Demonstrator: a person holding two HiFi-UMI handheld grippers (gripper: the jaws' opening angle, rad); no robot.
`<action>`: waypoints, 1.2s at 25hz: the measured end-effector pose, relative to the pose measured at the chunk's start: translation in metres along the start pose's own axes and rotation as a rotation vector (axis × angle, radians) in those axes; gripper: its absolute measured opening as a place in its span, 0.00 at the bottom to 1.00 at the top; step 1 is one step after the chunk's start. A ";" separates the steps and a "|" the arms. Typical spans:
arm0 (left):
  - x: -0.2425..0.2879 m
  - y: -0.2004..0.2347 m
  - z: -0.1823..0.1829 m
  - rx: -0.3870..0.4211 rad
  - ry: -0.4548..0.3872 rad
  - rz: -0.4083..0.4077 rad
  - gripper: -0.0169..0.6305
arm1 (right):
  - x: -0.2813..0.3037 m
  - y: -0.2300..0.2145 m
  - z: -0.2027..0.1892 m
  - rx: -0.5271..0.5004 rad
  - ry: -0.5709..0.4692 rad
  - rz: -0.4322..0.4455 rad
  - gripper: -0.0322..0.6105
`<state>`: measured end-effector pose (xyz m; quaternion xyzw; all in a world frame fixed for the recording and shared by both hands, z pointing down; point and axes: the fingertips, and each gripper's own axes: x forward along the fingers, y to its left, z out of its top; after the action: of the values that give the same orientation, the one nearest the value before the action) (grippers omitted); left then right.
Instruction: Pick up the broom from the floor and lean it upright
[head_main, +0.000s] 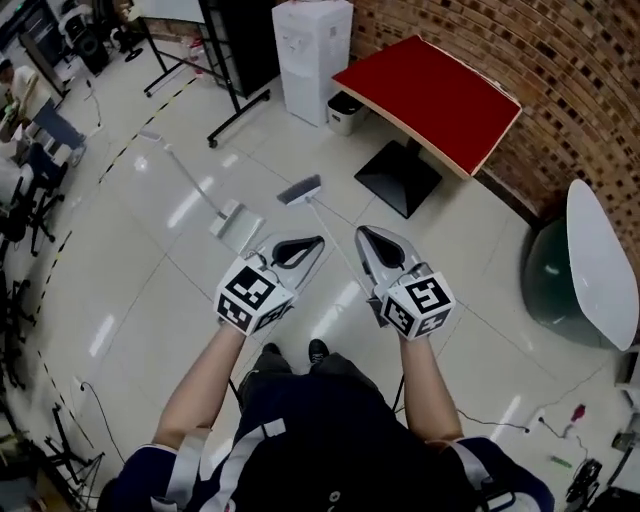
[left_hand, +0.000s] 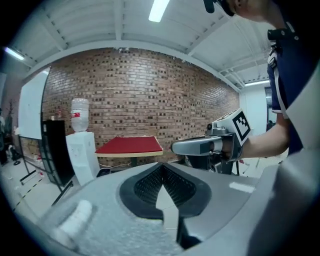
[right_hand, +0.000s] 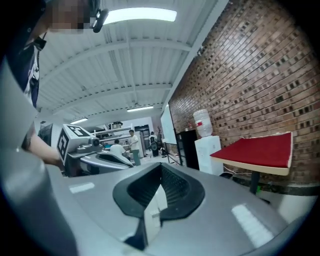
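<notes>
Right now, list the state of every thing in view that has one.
Broom: lying flat on the floor, untouched.
Dustpan: on the floor, left of the broom, untouched.
Left gripper: shut, empty.
Right gripper: shut, empty.
Water dispenser: standing upright.

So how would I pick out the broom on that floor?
Find the red table by the brick wall. On the pale tiles just left of its black base lies the broom, a narrow grey brush head with a thin handle running back toward the person. The dustpan beside it is a wider scoop whose handle points away instead.
</notes>
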<state>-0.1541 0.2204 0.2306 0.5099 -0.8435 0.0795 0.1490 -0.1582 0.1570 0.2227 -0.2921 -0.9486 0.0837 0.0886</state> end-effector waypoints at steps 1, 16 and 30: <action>0.013 -0.001 0.002 0.007 0.006 -0.051 0.03 | -0.005 -0.011 0.000 0.009 -0.003 -0.048 0.06; 0.177 -0.043 -0.025 0.179 0.103 -0.785 0.03 | -0.111 -0.122 -0.038 0.144 0.016 -0.857 0.06; 0.258 -0.125 -0.165 0.379 0.238 -1.110 0.03 | -0.231 -0.106 -0.143 0.235 -0.044 -1.363 0.06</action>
<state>-0.1278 -0.0061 0.4701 0.8797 -0.3996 0.1954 0.1683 0.0034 -0.0449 0.3561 0.3827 -0.9067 0.1174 0.1330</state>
